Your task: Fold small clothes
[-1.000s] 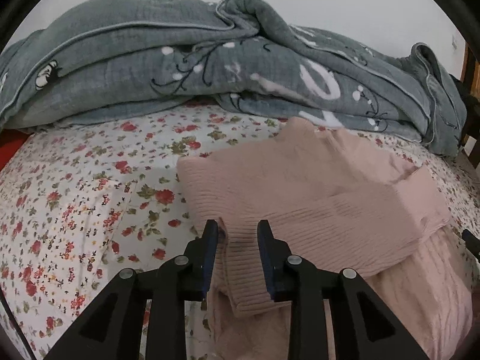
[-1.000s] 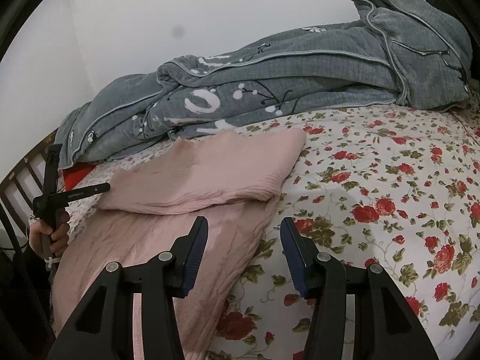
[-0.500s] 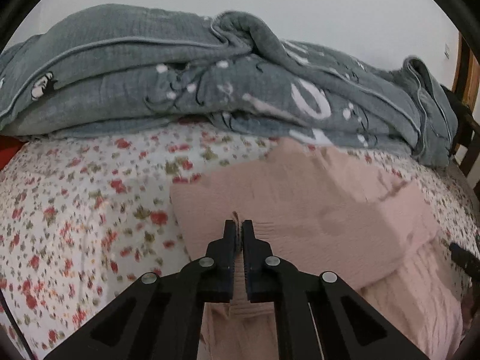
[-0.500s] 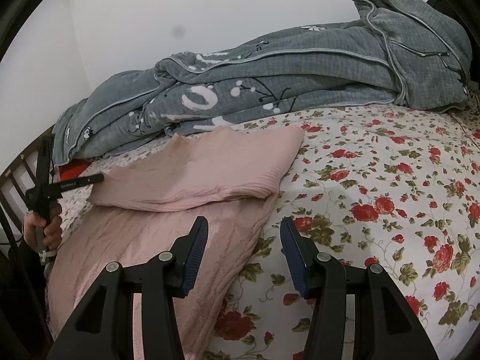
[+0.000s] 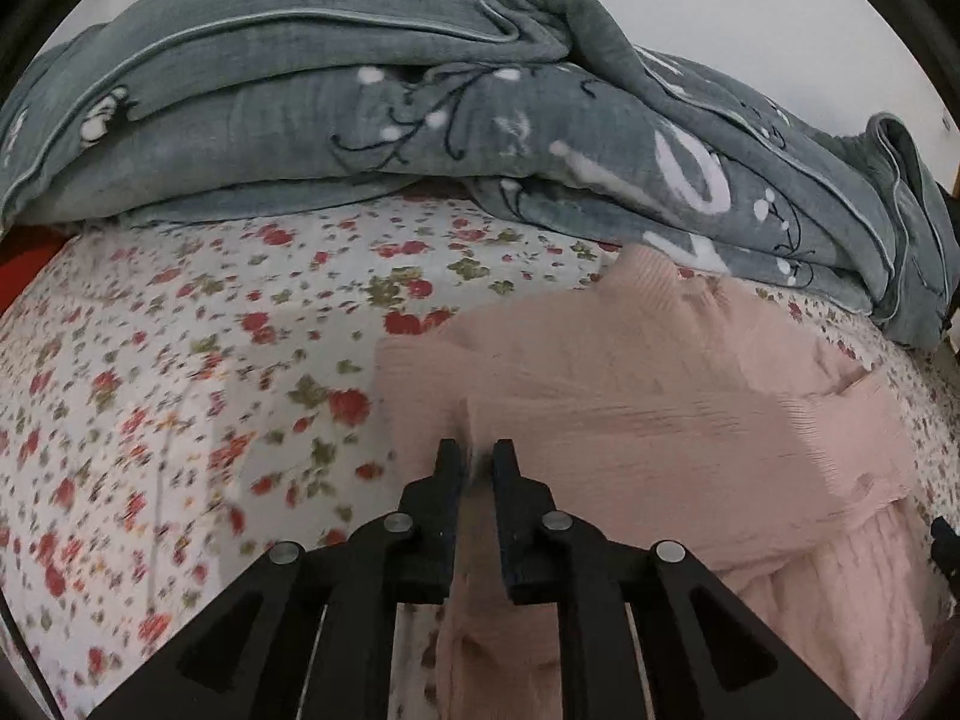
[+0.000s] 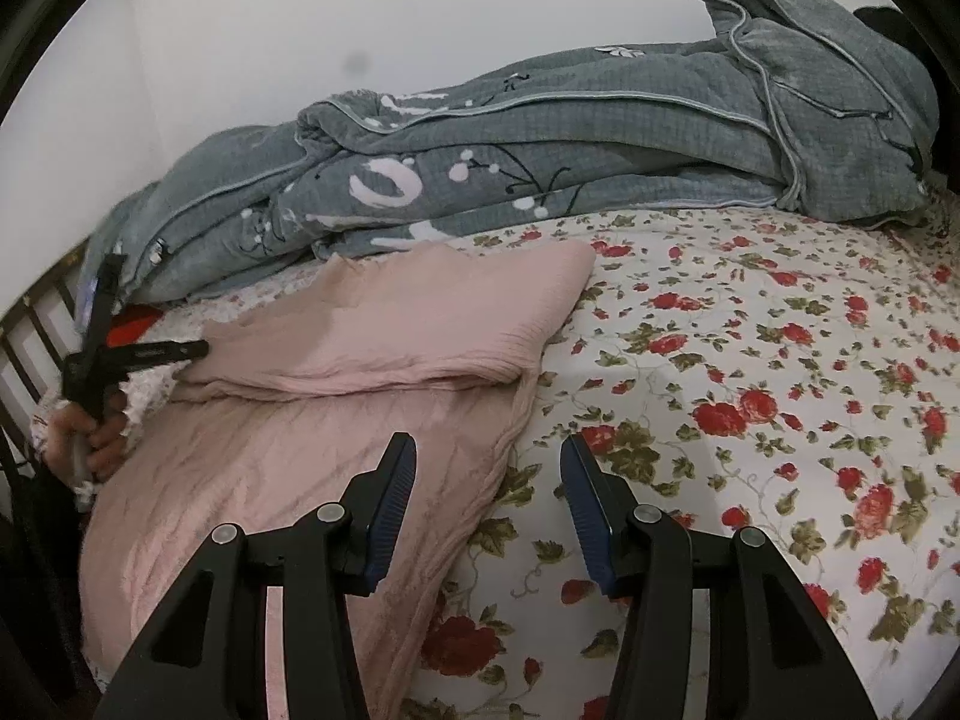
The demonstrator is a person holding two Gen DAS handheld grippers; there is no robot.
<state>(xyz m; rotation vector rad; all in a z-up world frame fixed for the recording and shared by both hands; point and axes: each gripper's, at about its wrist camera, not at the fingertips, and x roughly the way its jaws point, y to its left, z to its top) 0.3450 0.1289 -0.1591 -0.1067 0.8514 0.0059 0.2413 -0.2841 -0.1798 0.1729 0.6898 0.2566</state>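
Observation:
A pink ribbed sweater (image 5: pixel 660 408) lies partly folded on the floral bed sheet (image 5: pixel 180 360), its upper half doubled over the lower. My left gripper (image 5: pixel 478 456) pinches the near left corner of that folded layer. Its jaws are opening a little, with fabric still pressed between them. In the right wrist view the sweater (image 6: pixel 390 324) fills the left side, and the left gripper (image 6: pixel 198 349), held by a hand (image 6: pixel 90 438), meets its far edge. My right gripper (image 6: pixel 489 462) stands open over the sweater's right edge, holding nothing.
A bunched grey quilt (image 5: pixel 360 120) runs along the wall behind the sweater, also seen as the quilt (image 6: pixel 600 150). Dark wooden bed rails (image 6: pixel 24 330) stand at the far left. Bare floral sheet (image 6: pixel 750 360) spreads to the right.
My left gripper's jaws went from open around the sweater's folded corner to closed on it, and the hand shifted a little sideways with the fabric. The right gripper stayed put.

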